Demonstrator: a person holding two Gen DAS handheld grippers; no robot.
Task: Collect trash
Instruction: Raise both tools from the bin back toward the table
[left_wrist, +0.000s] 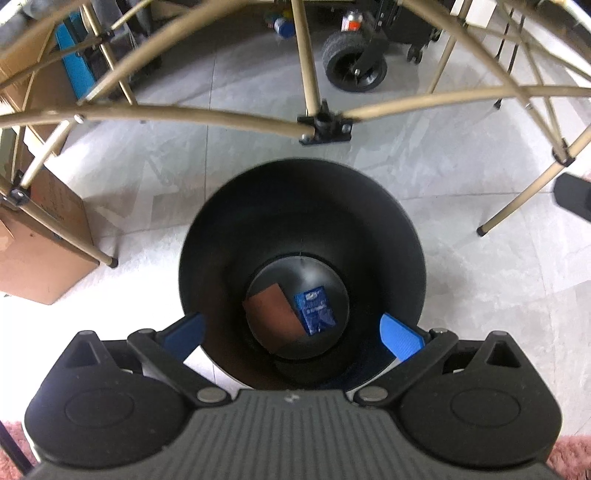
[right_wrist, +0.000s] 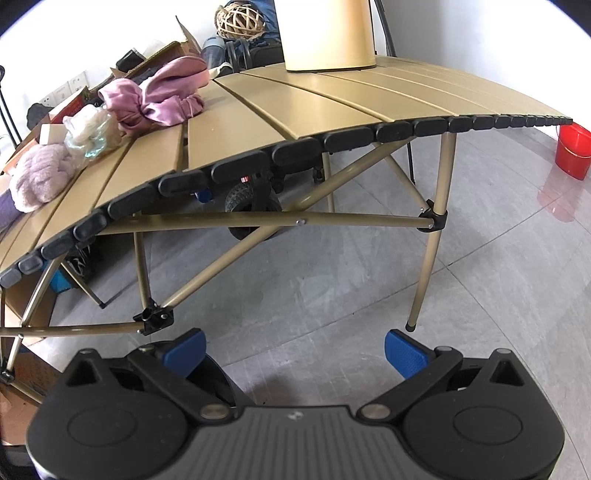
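— Grey tiled floor (left_wrist: 461, 229) ran under a slatted folding bench (right_wrist: 295, 107). Where was the trash?

— Some already lay at the bottom of the black bin (left_wrist: 388, 206): a brown card (left_wrist: 271, 317) on the left, touching a blue packet (left_wrist: 314, 310) on the right. The left gripper (left_wrist: 291, 334) hung right over the bin's mouth, fingers spread wide, holding nothing.

— And the right gripper (right_wrist: 293, 349)?

— Also wide apart and empty, aimed low at the bench's near edge.

— Risks?

— I'd judge the bench's cross-struts (left_wrist: 221, 114) could snag a reaching arm. Soft things at the bench's far left, a pink cloth (right_wrist: 166, 96) and a crumpled clear bag (right_wrist: 92, 133), might be mistaken for one another.

— Anything unclear?

— Whether more trash remained; the bench's left end was cut off.
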